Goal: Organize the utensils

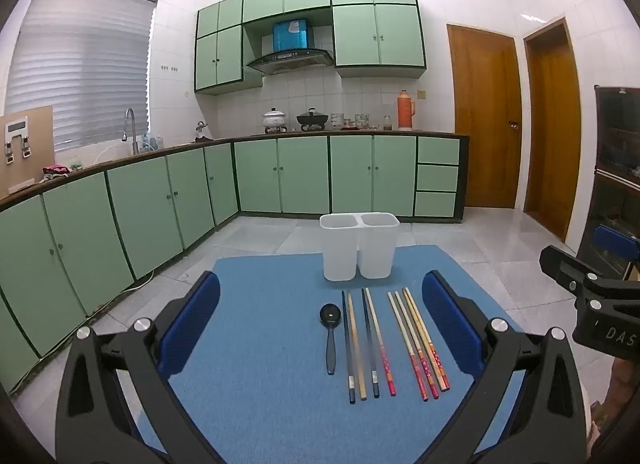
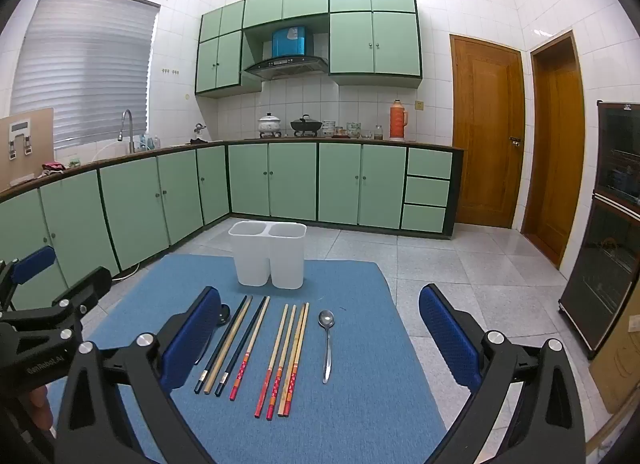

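White capital letters "DAS" were printed on the black body of the right gripper, seen at the right edge of the left wrist view, where the frame edge cut the word off. In the right wrist view, the black body of the left gripper, at the left edge, carried small white lettering that appeared to read "enRobot.AI", its first letters lost in the curve of the lens. A label sat on the blue box above the range hood, but its print was too small to read. No other writing was legible.
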The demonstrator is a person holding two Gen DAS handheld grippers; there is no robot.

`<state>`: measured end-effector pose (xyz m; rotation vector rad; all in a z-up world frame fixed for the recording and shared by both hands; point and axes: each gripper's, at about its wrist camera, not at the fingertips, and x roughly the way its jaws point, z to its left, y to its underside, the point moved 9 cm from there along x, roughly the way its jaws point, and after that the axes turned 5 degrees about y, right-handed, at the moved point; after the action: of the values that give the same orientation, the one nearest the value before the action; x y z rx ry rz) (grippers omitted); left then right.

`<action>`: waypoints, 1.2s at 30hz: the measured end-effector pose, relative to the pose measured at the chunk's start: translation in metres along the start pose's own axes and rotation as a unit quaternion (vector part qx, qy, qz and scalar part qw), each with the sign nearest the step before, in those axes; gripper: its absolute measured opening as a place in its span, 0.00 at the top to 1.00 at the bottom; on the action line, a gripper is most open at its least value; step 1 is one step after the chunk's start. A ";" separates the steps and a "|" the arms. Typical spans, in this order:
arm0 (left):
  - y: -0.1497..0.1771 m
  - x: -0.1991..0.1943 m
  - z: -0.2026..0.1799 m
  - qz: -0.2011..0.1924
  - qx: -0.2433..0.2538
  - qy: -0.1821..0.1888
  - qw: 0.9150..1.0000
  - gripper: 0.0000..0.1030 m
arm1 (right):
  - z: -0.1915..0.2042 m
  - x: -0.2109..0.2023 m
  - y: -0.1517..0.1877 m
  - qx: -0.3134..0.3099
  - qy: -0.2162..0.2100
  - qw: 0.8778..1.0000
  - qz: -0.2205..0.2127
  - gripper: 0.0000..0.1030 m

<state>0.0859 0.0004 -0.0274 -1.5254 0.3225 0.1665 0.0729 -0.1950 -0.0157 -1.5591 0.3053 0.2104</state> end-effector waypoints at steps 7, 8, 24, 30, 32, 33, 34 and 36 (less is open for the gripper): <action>-0.001 0.001 0.002 -0.001 0.002 -0.003 1.000 0.05 | 0.000 0.000 0.000 0.002 0.001 1.000 -0.001 0.06; 0.000 0.000 0.000 -0.002 0.004 -0.002 1.000 0.05 | 0.000 0.000 0.000 0.002 0.000 1.000 -0.001 0.06; -0.004 -0.006 0.001 -0.005 0.004 -0.004 1.000 0.05 | 0.000 0.000 -0.001 0.002 -0.001 1.000 -0.002 0.06; -0.002 -0.006 0.005 -0.006 0.005 -0.004 1.000 0.05 | 0.000 0.000 -0.001 0.003 -0.001 1.000 -0.002 0.06; -0.002 -0.006 0.005 -0.006 0.005 -0.004 1.000 0.05 | 0.000 0.000 0.000 0.002 -0.001 1.000 -0.002 0.06; -0.002 -0.006 0.006 -0.007 0.005 -0.004 1.000 0.05 | 0.000 0.000 0.000 0.002 -0.001 1.000 -0.002 0.06; -0.002 -0.006 0.005 -0.006 0.005 -0.004 1.000 0.05 | 0.000 0.000 0.000 0.003 -0.001 1.000 -0.002 0.06; -0.002 -0.006 0.005 -0.006 0.005 -0.004 1.000 0.05 | 0.000 -0.001 -0.001 0.003 -0.001 1.000 -0.003 0.06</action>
<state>0.0814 0.0058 -0.0237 -1.5155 0.3065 0.1607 0.0726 -0.1953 -0.0150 -1.5540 0.3006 0.2065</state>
